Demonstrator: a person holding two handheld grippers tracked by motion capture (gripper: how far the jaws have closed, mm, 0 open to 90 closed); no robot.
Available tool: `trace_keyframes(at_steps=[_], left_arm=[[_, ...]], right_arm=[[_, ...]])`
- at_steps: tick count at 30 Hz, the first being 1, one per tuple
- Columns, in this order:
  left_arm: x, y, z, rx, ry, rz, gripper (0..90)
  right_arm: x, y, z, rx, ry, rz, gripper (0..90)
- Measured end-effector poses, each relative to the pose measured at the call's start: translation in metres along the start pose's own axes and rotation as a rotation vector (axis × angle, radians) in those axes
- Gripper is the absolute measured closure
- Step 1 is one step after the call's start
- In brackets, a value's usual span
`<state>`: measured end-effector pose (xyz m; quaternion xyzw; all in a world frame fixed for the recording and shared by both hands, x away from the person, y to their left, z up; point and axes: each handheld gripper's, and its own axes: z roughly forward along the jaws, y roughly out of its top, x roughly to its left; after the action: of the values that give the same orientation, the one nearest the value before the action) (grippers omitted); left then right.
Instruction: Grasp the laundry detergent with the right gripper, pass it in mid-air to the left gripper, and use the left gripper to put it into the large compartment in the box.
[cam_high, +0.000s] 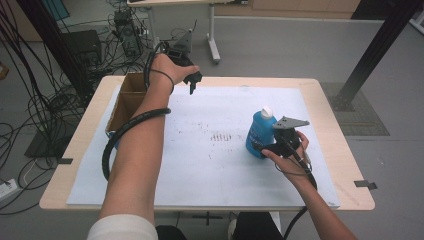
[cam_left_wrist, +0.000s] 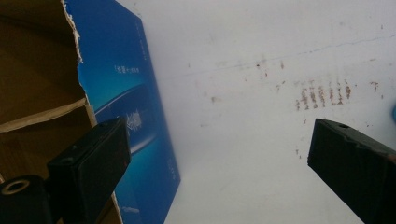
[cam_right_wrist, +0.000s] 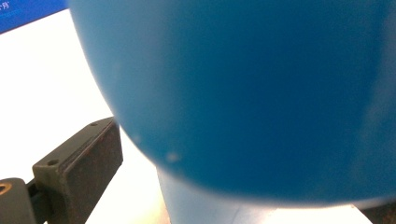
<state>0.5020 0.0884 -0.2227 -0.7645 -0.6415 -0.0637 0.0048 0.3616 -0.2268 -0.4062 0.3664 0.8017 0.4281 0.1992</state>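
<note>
Right gripper view: blue bottle (cam_right_wrist: 243, 93) too close, blurred, cut off on three sides; right-hand jaw out of frame, so grip can't be judged. High view: forearm hides part of the cardboard box (cam_high: 125, 102). Box print (cam_left_wrist: 128, 70) too small to read.

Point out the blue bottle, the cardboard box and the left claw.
blue bottle (cam_high: 258, 135): high view, on its body.
cardboard box (cam_high: 131, 89): high view, on its inner wall.
left claw (cam_high: 192, 84): high view, between its fingertips.
</note>
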Motion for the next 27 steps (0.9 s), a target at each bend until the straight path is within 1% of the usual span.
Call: trace_keyframes(at_steps=[12,15,19,27], left_arm=[[-0.0010,0.0004,0.0013,-0.006,-0.005,0.000,6.4],[-0.0002,0.0008,0.0005,-0.005,-0.003,0.006,6.4],[0.0000,0.0010,0.0002,-0.007,-0.003,-0.003,6.4],[0.0017,0.0011,0.0012,-0.003,-0.002,-0.002,6.4]], right_arm=[[0.0002,-0.0003,0.0007,0.003,0.002,-0.006,1.9],[0.0001,-0.0003,0.0008,0.003,0.001,-0.005,1.9],[-0.0004,-0.0005,0.0012,0.001,-0.001,-0.003,1.9],[-0.0001,-0.0007,0.0020,0.000,-0.001,-0.005,2.0]])
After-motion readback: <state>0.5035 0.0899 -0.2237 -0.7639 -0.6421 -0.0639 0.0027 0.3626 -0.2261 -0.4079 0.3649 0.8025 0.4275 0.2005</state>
